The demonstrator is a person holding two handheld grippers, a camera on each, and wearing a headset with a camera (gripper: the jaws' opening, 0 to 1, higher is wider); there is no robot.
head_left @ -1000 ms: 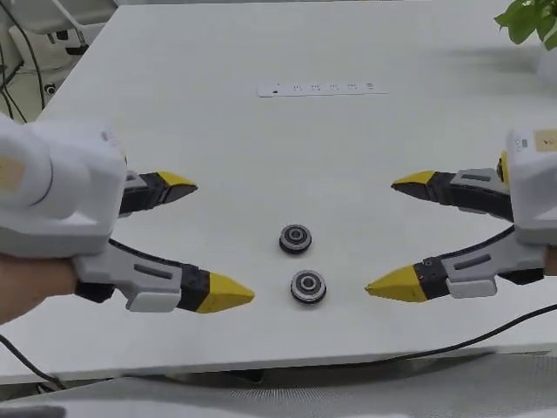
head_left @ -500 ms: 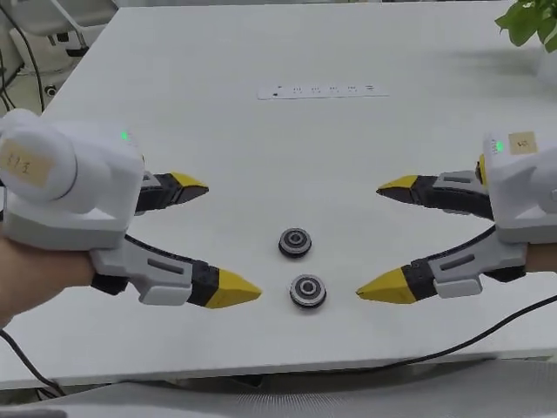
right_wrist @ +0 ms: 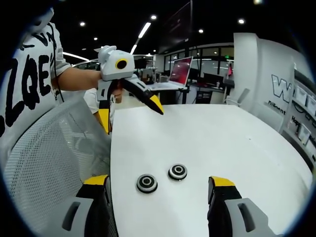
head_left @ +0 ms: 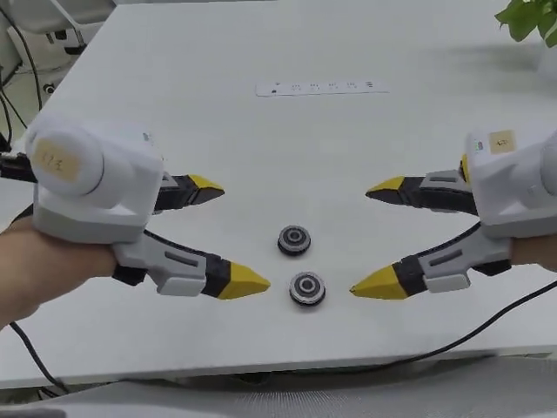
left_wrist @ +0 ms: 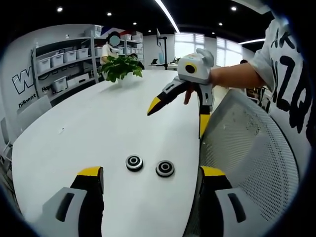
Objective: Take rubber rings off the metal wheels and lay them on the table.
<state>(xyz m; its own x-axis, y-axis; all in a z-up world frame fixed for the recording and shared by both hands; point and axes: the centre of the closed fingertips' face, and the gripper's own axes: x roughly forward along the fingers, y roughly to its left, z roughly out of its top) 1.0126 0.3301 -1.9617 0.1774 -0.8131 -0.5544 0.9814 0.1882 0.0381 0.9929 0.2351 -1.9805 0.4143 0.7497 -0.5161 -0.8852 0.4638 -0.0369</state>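
Two small metal wheels with black rubber rings lie flat on the white table: the far wheel (head_left: 295, 240) and the near wheel (head_left: 307, 288) by the front edge. They lie between my two grippers. My left gripper (head_left: 233, 233) is open, yellow tips pointing right at the wheels. My right gripper (head_left: 374, 237) is open too, tips pointing left. In the left gripper view both wheels (left_wrist: 134, 162) (left_wrist: 165, 168) lie just ahead of my open jaws, with the right gripper (left_wrist: 177, 112) beyond. In the right gripper view the wheels (right_wrist: 146, 182) (right_wrist: 177, 172) lie ahead, the left gripper (right_wrist: 131, 116) beyond.
A white power strip (head_left: 320, 87) lies flat further back on the table. A green plant (head_left: 529, 19) stands at the far right corner. A black cable (head_left: 487, 326) runs along the front right edge. A mesh chair (left_wrist: 247, 148) stands beside the table.
Both grippers have moved inward toward the wheels, staying open. The wheels have not moved.
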